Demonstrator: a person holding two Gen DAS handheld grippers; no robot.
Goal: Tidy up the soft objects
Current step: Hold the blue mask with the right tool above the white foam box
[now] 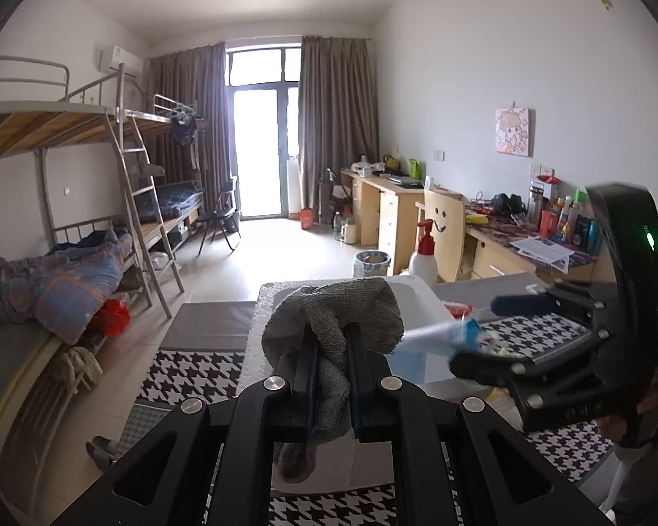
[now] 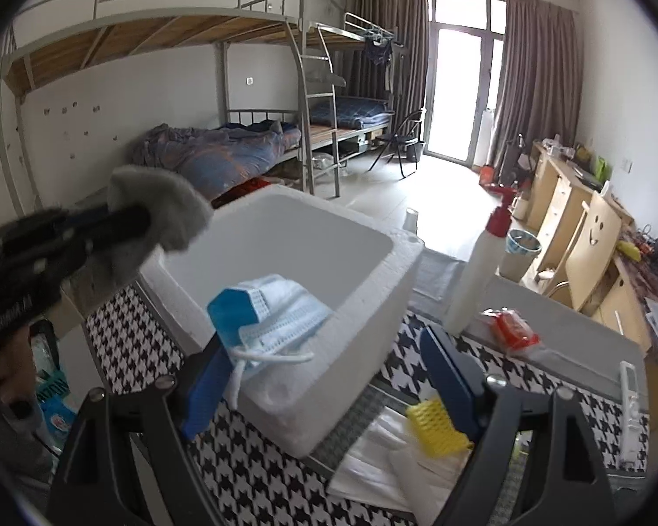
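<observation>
My left gripper (image 1: pixel 331 342) is shut on a grey knitted cloth (image 1: pixel 333 320) and holds it above the white foam box (image 1: pixel 259 324). In the right wrist view that cloth (image 2: pixel 162 206) hangs over the box's left rim (image 2: pixel 399 271). My right gripper (image 2: pixel 324 333) is open, its jaws wide apart. A light blue face mask (image 2: pixel 280 315) hangs off its left finger (image 2: pixel 223 337) over the box's near rim. In the left wrist view the mask (image 1: pixel 434 337) dangles at the right gripper (image 1: pixel 487 328).
The box stands on a houndstooth-patterned table (image 2: pixel 250 473). A white pump bottle with a red top (image 2: pixel 482 271), a red packet (image 2: pixel 511 328), a yellow mesh item (image 2: pixel 436 431), white plastic bags (image 2: pixel 381 464) and a remote (image 2: pixel 629 399) lie to the right. Bunk beds stand left, desks right.
</observation>
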